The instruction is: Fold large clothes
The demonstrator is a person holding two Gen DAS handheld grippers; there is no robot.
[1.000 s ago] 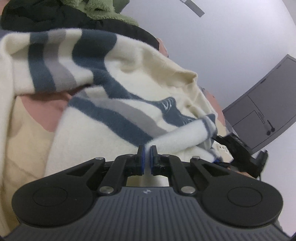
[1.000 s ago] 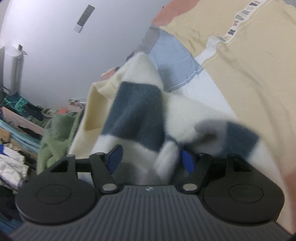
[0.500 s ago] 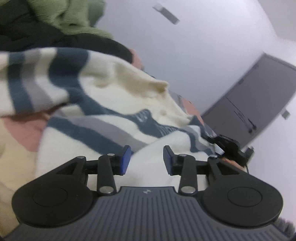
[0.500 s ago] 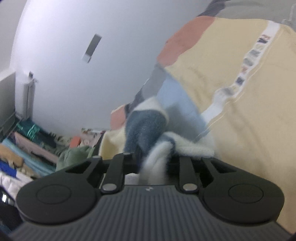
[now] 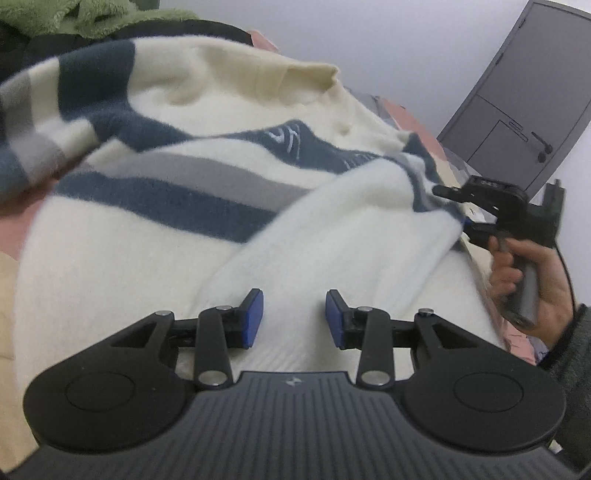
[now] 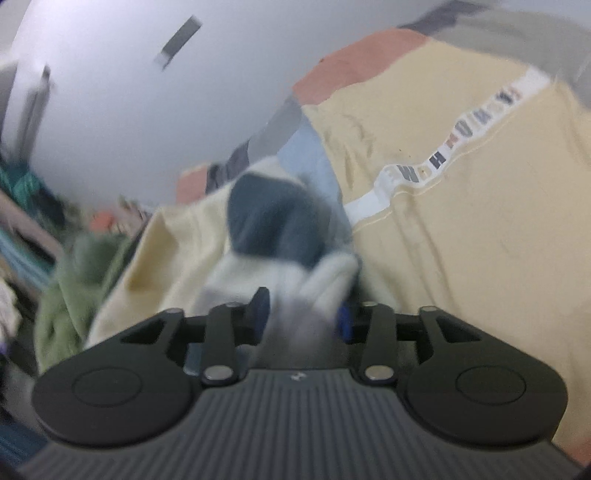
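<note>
A cream fleece sweater (image 5: 155,236) with navy and grey stripes lies spread on the bed. My left gripper (image 5: 294,318) is open just above its cream lower part, with nothing between the blue pads. My right gripper (image 6: 302,314) is partly closed around a bunched striped fold of the sweater (image 6: 273,236). In the left wrist view the right gripper (image 5: 491,206) sits at the sweater's right edge, held by a hand. The right wrist view is blurred.
The bed cover (image 6: 461,206) is yellow with salmon, blue and grey patches. A green fleece garment (image 5: 92,16) and a black one lie at the far left. A grey door (image 5: 524,96) stands at the right. Piled clothes (image 6: 22,229) are at the left.
My left gripper let go of the sweater's edge and opened wide. My right gripper closed on a fold of the sweater, then loosened a little while moving.
</note>
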